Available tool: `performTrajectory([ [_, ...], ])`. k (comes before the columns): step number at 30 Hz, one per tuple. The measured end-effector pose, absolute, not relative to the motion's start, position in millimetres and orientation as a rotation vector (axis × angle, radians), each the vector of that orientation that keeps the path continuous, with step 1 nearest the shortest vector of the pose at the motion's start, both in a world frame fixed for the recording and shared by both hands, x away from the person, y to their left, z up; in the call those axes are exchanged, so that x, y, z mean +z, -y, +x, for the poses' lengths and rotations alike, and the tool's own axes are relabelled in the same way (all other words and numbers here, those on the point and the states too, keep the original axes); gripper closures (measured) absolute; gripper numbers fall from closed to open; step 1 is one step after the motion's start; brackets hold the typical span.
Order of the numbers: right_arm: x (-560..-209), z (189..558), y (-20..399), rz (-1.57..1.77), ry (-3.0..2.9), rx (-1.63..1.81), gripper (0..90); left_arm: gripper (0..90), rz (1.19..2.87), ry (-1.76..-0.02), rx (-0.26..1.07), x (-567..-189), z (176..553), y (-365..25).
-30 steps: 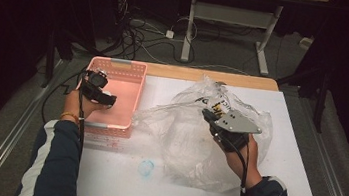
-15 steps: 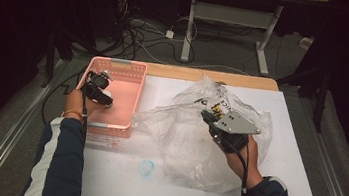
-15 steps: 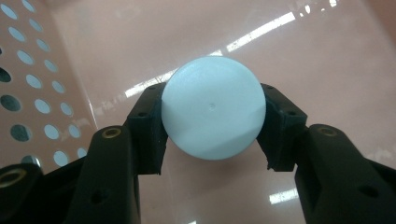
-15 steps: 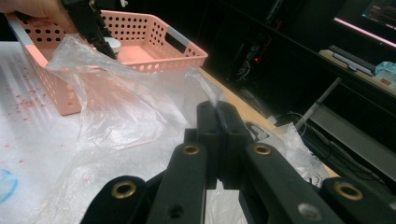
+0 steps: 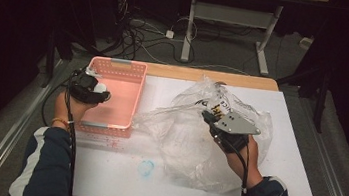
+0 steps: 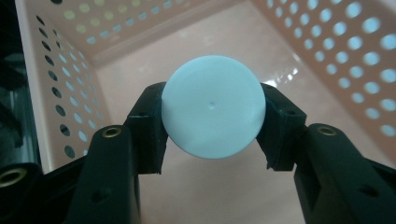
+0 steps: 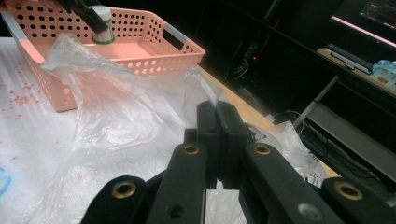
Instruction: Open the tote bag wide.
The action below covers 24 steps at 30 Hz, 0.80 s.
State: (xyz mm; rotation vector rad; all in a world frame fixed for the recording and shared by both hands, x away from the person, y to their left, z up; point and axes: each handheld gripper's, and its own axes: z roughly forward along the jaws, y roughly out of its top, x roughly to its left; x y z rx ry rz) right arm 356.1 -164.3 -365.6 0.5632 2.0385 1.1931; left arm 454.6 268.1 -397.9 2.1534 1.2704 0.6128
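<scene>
- Bottle (image 6: 212, 112), small with a white round cap, sits pinched between the left gripper (image 6: 212, 122)'s jaws, hanging over the floor of the pink perforated basket (image 5: 132, 80).
- Slip risk, as I judge it: the jaws bear on the cap's curved rim alone, so a tilt could let it pop free.
- Clear plastic bag (image 5: 193, 130) lies crumpled right of the basket; the right gripper (image 7: 218, 122) has its jaws pressed together on a fold of film, which could tear or drag if pulled.
</scene>
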Motion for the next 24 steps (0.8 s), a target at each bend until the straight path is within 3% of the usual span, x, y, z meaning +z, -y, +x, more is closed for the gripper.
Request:
performTrajectory([
  [13,-366,357,165,0.572,-2.035,1.188,90.0,47.8,2.043,-1.090,0.725,-384,410,-245],
  [24,-368,359,164,0.577,-2.035,1.175,90.0,47.8,2.017,-0.843,0.727,-357,354,-207],
])
